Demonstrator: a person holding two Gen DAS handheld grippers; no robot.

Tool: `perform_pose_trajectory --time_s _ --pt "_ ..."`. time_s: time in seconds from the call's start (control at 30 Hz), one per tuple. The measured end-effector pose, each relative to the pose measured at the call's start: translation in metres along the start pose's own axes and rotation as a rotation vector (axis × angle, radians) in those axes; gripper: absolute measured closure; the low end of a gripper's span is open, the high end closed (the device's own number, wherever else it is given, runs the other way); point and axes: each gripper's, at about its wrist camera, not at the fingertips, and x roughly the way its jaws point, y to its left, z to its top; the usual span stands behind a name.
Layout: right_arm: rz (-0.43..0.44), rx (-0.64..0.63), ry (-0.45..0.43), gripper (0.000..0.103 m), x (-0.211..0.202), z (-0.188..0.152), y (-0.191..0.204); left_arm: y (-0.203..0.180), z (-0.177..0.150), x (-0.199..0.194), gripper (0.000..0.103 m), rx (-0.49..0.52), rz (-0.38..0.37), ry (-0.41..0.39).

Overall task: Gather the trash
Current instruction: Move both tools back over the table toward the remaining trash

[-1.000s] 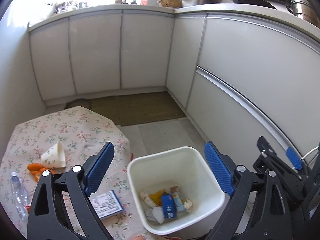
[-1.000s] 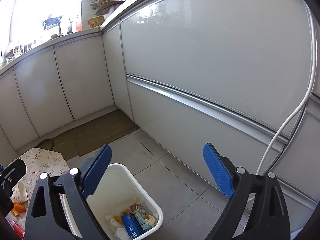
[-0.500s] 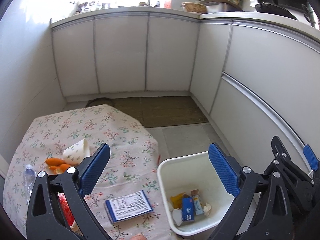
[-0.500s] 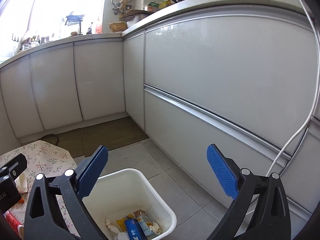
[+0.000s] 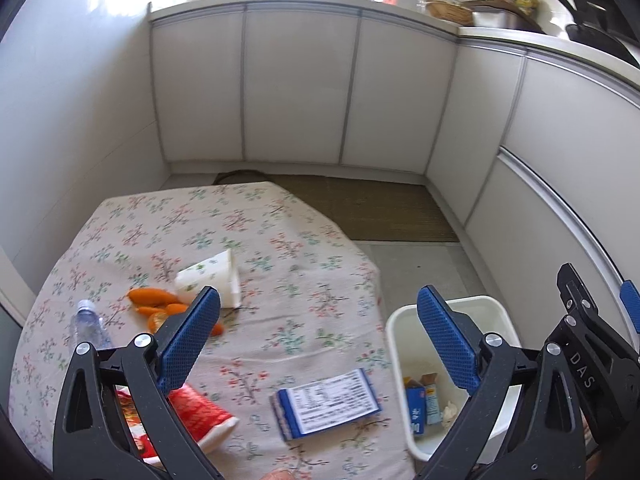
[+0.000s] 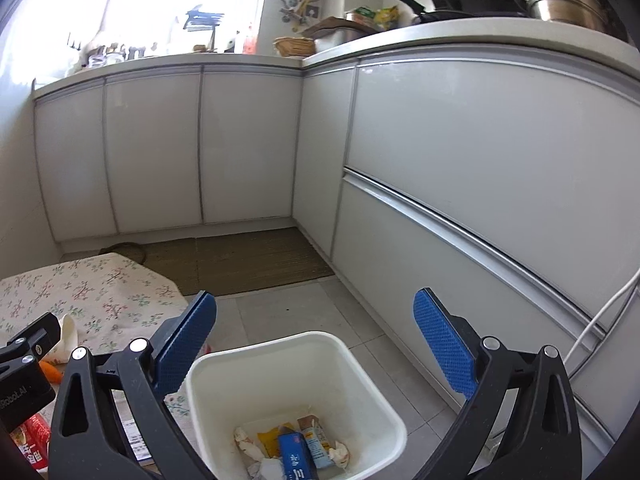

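Cabinets (image 6: 248, 148) with smooth pale doors wrap the kitchen corner under a white countertop (image 6: 440, 36), above a grey tiled floor (image 6: 280, 316) and a woven brown mat (image 6: 248, 260). Lower left stands a table under a floral cloth (image 5: 248, 240). Just beside its right edge sits a white plastic bin (image 6: 340, 356), squarish with rounded corners, holding crumpled paper and small cartons. The left gripper (image 5: 318, 336) tilts down over the table, its jaws spread wide with nothing between the blue textured pads. The right gripper (image 6: 314, 346) hangs above the bin, jaws equally wide and empty. Trash lies on the cloth: a blue and white box (image 5: 326, 402) near the bin, a red snack bag (image 5: 196, 414), a tipped paper cup (image 5: 212, 276), a clear plastic bottle (image 5: 90, 326), and orange peel (image 5: 154, 298).
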Motion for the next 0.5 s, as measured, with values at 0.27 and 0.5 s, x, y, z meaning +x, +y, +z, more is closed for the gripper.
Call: perform_pose_trajectory --time_s 0.27,0.5 --pt "0.068 -0.081 -0.007 0.007 -0.003 0.000 0.054 0.047 0.003 0.005 0.008 -0.057 0.057 0.016" --pt "0.139 -0.146 -0.018 0.007 -0.009 -0.005 0.102 0.092 -0.003 0.010 0.008 -0.112 0.125 0.039"
